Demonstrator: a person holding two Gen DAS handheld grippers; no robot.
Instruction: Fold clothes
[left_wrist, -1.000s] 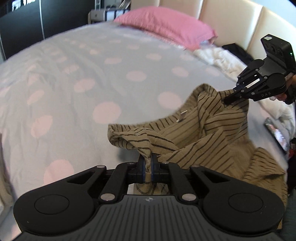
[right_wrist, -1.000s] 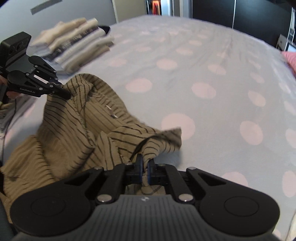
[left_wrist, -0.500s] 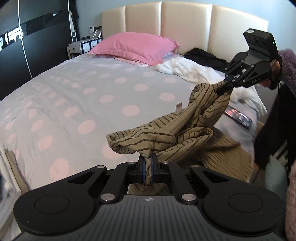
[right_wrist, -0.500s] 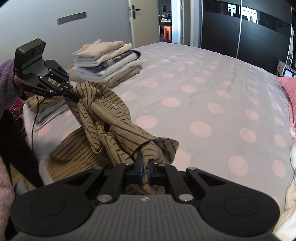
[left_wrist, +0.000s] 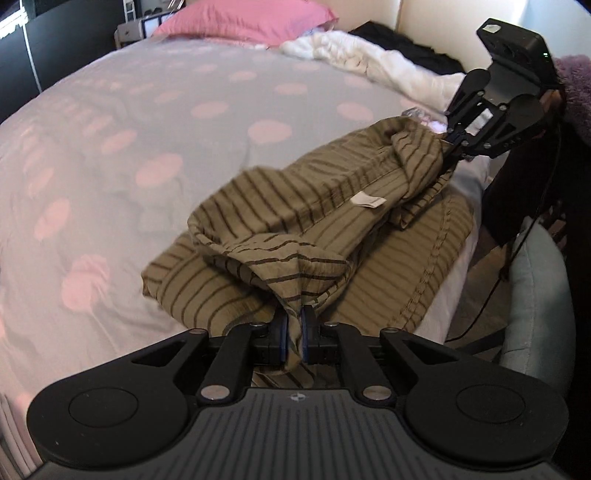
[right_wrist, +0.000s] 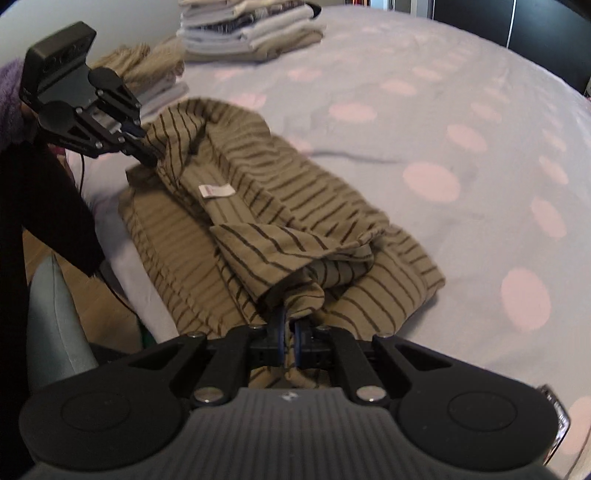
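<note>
Olive striped garment (left_wrist: 295, 221) draped over the near edge of the polka-dot bed cover (left_wrist: 147, 122), lower layer flat, upper layer bunched on top, white label facing up. From the left wrist view: left gripper (left_wrist: 293, 338) pinching a gathered fold of the cloth — jaws just been opening a little, fabric between the pads and seemingly pressed. Right gripper (left_wrist: 448, 142) off at upper right, fingertips buried in the garment's far corner. Pink pillow (left_wrist: 243, 18) and crumpled white bedding (left_wrist: 369, 62) near the headboard.

From the right wrist view: right gripper (right_wrist: 290, 341) clamped on a bunched fold of the same garment (right_wrist: 277, 206) — jaws just been easing apart, cloth between them. Left gripper (right_wrist: 147, 155) at upper left, biting the other corner. Stack of folded clothes (right_wrist: 251, 33) well apart, further up the bed cover (right_wrist: 443, 129).
</note>
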